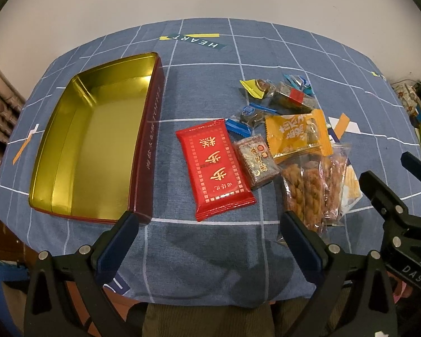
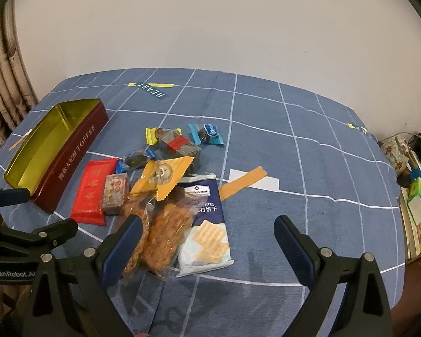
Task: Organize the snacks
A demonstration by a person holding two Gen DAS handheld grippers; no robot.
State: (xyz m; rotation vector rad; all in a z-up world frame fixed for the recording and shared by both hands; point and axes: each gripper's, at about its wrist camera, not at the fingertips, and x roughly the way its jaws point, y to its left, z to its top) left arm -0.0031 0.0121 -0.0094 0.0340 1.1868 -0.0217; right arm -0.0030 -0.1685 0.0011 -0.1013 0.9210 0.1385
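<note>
Judging by how things lie, the sorting has not really begun: the tin point(image 1: 92, 143), a red toffee box with a gold inside, stands with no lid on the left of the bench point(image 1: 210, 252) and holds nothing at all. Every snack is in a loose heap to its right, apart from the tin on the blue checked cloth.

Nearest the tin lies the red packet point(image 1: 214, 168), flat and just beside a small square cake point(image 1: 256, 161). An orange packet point(image 1: 297, 134) overlaps the clear bags of fried twists point(image 1: 311, 185), and behind them sit several small wrapped sweets, one with a yellow wrapper point(image 1: 252, 85), one with a red label point(image 1: 293, 99), and blue ones point(image 1: 245, 115). In the right wrist view a blue-and-white cracker packet point(image 2: 206, 224) lies at the near edge of the heap, partly under the twists.

The left gripper point(image 1: 210, 224) hovers low over the bench with its fingers spread wide and nothing between them; its left fingertip overlaps the tin's near corner in the picture, its right the bag of twists, though whether either touches I cannot tell. The right gripper point(image 2: 207, 230) is likewise released and empty, its fingers point(image 2: 290, 237) straddling the twists and the cracker packet from above.

All the packets remain to be moved into the tin; the near ones look the likeliest first pick.
</note>
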